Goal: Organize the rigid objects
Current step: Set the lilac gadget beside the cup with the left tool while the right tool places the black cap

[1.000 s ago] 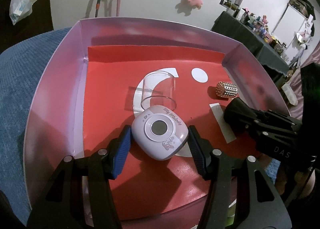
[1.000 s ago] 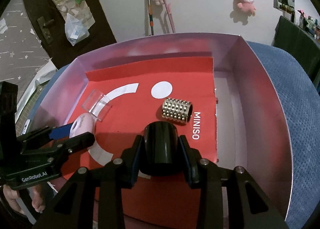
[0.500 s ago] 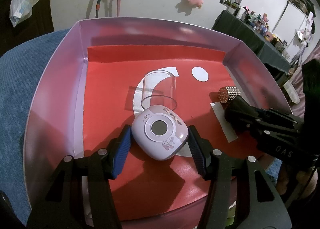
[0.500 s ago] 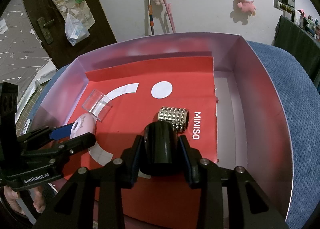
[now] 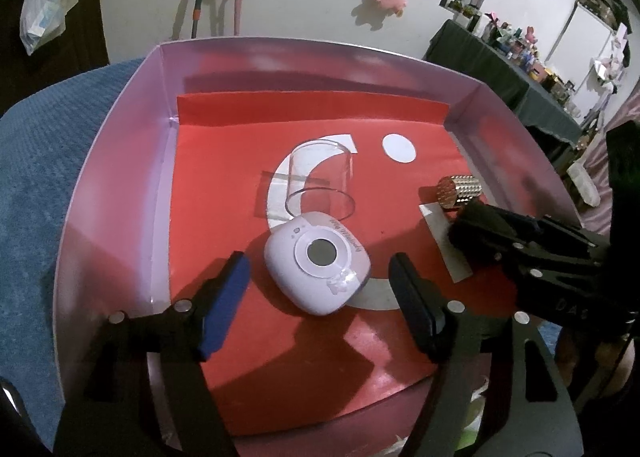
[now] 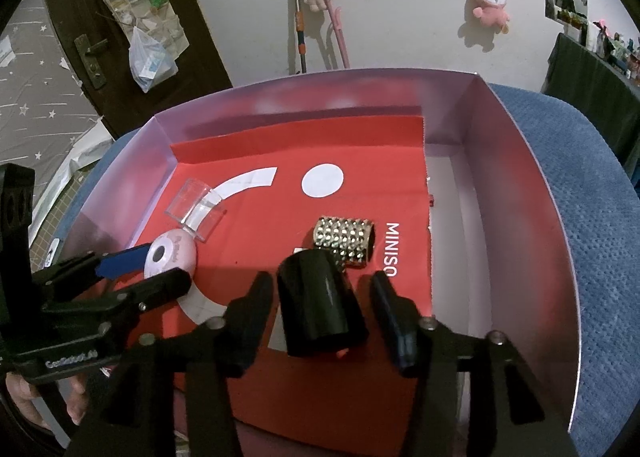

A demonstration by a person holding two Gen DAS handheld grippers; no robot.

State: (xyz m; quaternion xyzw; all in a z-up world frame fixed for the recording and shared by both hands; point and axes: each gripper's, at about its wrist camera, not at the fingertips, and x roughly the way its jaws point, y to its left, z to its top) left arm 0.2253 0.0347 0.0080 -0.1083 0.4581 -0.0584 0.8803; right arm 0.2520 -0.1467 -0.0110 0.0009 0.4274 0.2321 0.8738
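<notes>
Black grippers w/ silver screws
Left gripper (image 5: 318,283) showing blue fingers (image 5: 224,303); right gripper (image 6: 326,307) wearing black fingers (image 6: 394,313), white lettering on bodies.

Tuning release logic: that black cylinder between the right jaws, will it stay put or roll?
The black cylinder lies on its side on the flat red liner, so it probably rolls if nudged. Its glossy surface suggests hard, slippery plastic. The studded cylinder close behind may check it that way.

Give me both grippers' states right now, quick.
Left gripper: open, fingers clear of the pink device lying between them.
Right gripper: open, black cylinder lying loose between its fingers.
</notes>
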